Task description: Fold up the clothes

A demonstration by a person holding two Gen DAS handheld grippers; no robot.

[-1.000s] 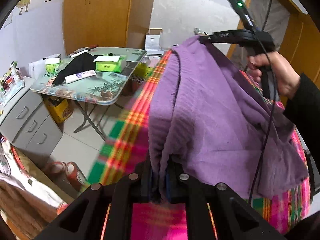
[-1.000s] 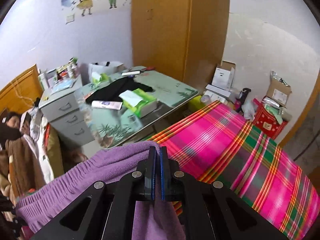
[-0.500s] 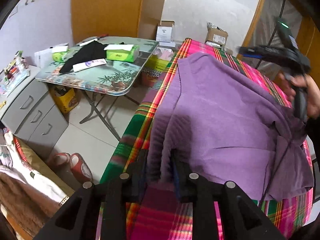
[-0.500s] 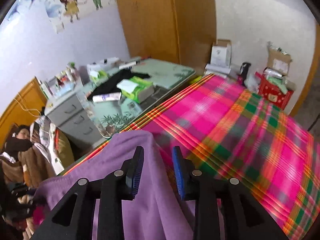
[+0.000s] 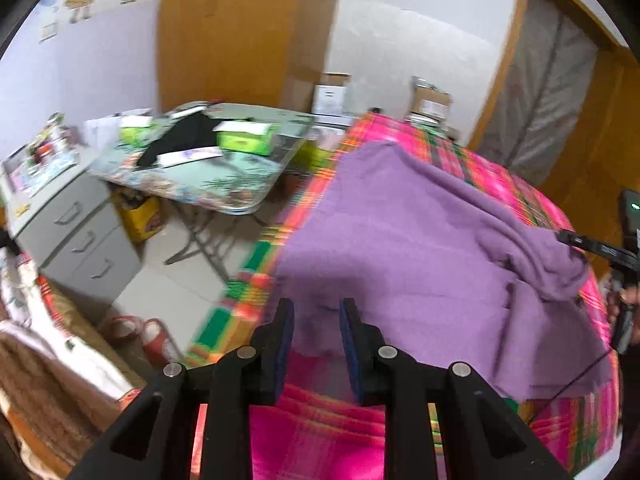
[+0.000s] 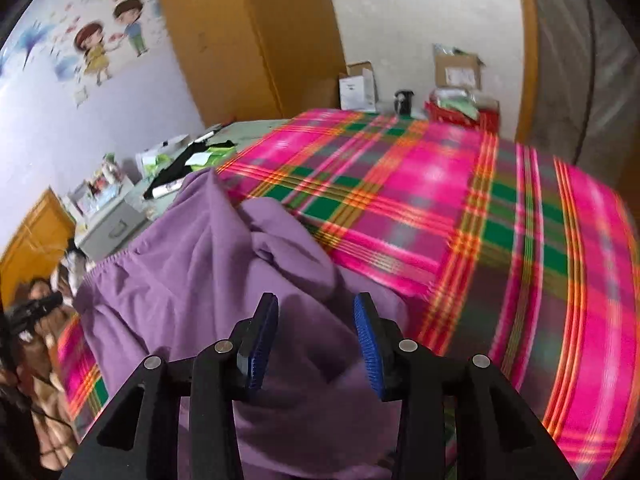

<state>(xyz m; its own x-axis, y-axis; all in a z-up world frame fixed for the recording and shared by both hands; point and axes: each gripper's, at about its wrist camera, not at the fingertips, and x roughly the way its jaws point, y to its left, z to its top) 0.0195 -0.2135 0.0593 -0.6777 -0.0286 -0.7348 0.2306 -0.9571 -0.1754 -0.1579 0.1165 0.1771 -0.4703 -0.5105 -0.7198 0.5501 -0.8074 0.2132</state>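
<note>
**Purple garment released on the plaid bed; fold awaits regrasp**

The purple garment (image 5: 420, 248) lies rumpled on the plaid bed (image 6: 460, 208). Left hand-held gripper (image 5: 316, 320) has spread over the garment's near hem; right hand-held gripper (image 6: 316, 320), just opening wider, hovers above its bunched end, seemingly pinching nothing. Next: flatten it, then regrasp two corners.

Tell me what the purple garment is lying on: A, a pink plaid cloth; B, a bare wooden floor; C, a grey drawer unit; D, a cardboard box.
A: the purple garment is spread on the pink plaid cloth, which shows around it in both views.
</note>
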